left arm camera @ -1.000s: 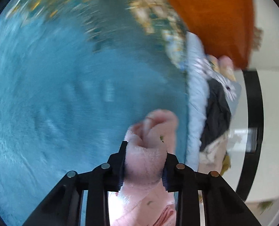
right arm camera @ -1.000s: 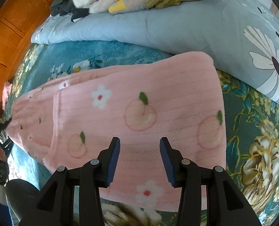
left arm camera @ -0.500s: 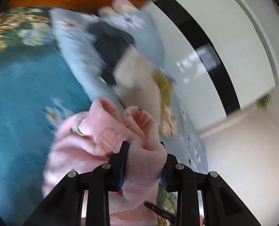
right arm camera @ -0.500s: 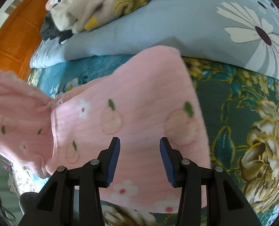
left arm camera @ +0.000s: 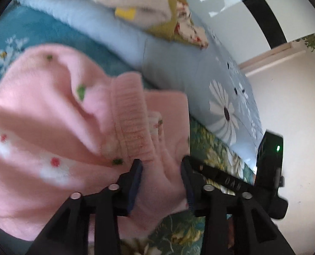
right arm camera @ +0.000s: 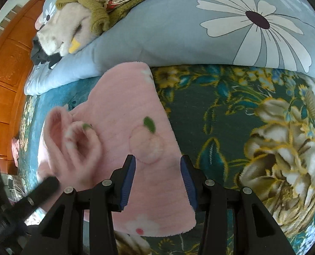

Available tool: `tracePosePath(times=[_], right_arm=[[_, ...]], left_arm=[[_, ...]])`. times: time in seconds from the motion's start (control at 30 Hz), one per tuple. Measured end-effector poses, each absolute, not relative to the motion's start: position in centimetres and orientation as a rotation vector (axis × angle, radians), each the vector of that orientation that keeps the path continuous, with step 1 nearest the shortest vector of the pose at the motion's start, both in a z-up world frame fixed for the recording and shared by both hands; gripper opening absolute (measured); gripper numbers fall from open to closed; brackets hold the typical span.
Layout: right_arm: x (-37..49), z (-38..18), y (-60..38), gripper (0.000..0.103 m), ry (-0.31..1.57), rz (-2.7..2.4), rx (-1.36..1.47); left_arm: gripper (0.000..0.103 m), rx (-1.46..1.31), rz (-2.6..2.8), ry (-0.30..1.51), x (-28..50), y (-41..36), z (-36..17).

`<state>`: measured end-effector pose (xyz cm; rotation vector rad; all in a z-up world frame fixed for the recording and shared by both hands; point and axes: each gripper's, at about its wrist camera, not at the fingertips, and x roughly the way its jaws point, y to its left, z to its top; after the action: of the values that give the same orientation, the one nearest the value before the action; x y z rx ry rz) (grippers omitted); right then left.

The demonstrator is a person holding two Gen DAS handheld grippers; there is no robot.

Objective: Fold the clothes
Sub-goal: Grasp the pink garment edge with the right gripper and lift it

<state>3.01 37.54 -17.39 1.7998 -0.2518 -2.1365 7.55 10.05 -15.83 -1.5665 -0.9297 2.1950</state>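
Note:
A pink fleece garment (right arm camera: 134,110) with peach and flower prints lies on the flowered bedspread (right arm camera: 253,127). My left gripper (left arm camera: 160,171) is shut on its ribbed cuffed end (left arm camera: 132,127) and holds that end folded over the flat part; the fabric bunches between the jaws. In the right wrist view the cuffed end (right arm camera: 72,144) hangs over the flat part at the left, with the left gripper's body (right arm camera: 36,197) below it. My right gripper (right arm camera: 157,167) is open and hovers just above the flat part near its front edge, holding nothing.
A light blue daisy-print quilt (right arm camera: 200,31) lies along the back of the bed, with a heap of other clothes (right arm camera: 89,10) on it. An orange wooden headboard (right arm camera: 4,68) stands at the left. The right gripper's body (left arm camera: 270,170) shows at the left wrist view's right side.
My left gripper has carried the cuffed end from the far left of the bed over onto the flat part of the garment. The right gripper has edged toward the garment's right edge, still open.

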Motion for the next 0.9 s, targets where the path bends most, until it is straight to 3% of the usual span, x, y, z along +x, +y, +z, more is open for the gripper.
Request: tracePosePath(times=[0.23, 0.43, 0.6, 0.73, 0.9], right_arm=[[2.8, -15.1, 35.7, 0.045, -0.266, -2.095, 1.68], [3.7, -14.2, 30.3, 0.045, -0.149, -1.961, 1.582], [3.0, -13.7, 26.7, 0.045, -0.042, -1.986, 1.513], [0.8, -15.5, 24.4, 0.045, -0.046, -1.957, 1.582], [-0.6, -18.6, 24.6, 0.045, -0.213, -1.888, 1.712]], left_arm=[[0.068, -1.521, 2.284, -1.107, 10.8, 3.7, -14.8], [0.068, -1.52, 2.515, -1.265, 14.1, -4.3, -15.5], [0.068, -1.443, 2.428, -1.56, 16.6, -7.4, -17.7], [0.068, -1.45, 2.406, -1.576, 16.6, -7.4, -18.2], [0.068, -1.421, 2.352, -1.671, 16.8, -7.9, -19.2]])
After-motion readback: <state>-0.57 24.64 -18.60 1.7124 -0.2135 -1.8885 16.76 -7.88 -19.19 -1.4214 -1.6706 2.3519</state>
